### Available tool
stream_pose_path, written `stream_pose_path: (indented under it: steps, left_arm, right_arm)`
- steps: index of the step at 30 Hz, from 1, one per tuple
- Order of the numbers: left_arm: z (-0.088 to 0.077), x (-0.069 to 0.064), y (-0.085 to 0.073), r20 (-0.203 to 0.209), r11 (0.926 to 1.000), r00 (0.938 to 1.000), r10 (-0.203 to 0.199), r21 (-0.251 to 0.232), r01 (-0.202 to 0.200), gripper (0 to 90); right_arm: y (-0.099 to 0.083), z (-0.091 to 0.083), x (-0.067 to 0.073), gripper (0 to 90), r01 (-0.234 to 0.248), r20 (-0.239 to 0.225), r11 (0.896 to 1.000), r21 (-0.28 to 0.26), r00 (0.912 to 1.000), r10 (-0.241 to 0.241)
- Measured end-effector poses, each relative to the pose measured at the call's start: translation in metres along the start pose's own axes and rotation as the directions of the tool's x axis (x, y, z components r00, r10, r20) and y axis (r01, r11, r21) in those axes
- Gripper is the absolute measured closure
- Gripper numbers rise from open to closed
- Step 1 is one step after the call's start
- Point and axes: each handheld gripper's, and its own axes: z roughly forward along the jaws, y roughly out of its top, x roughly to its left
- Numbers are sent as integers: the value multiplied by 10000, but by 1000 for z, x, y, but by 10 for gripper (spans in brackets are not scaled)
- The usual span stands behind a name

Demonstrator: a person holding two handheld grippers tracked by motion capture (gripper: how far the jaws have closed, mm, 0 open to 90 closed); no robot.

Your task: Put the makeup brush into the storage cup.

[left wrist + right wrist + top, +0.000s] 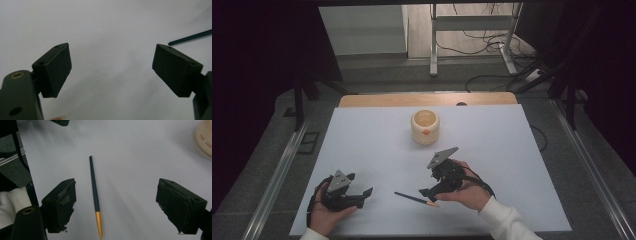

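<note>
White worktop [377, 150]: our right tool [116, 202], spread, straddles the pen [94, 187] near the cup [425, 127]; left tool [111, 70] spread. Pen may roll if nudged.

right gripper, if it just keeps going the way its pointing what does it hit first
Most likely the pen: it lies on the white table between the open jaws of the right gripper, nearer one jaw, dark end pointing away. Depth is unclear, so it could touch the table first.

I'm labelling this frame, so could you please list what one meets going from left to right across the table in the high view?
Left gripper → pen → right gripper, over the pen's orange end. The cream cup stands farther back.
</note>
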Motion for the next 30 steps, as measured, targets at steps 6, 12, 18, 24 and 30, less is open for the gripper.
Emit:
stream_pose_path:
  steps: [6, 12, 18, 24, 30]
  left_arm:
    - [0, 0, 0, 3, 10000, 10000, -4, -5, 4, 166]
    - [0, 0, 0, 5, 10000, 10000, -12, 13, 12, 166]
    - [0, 0, 0, 5, 10000, 10000, -5, -2, 5, 166]
    - [0, 0, 0, -13, 10000, 10000, -11, -1, 11, 166]
    - [0, 0, 0, 3, 10000, 10000, -13, 4, 13, 166]
  right_arm:
    - [0, 6, 2, 165, 90, -152, 9998, 203, 9998, -87]
    - [1, 14, 3, 160, 155, -234, 9985, 529, 9996, -143]
    - [3, 17, 5, 144, 285, -268, 9974, 655, 9993, -268]
    - [5, 20, 8, 143, 425, -283, 9938, 1030, 9988, -398]
    - [7, 27, 12, 140, 681, -295, 9868, 1472, 9975, -644]
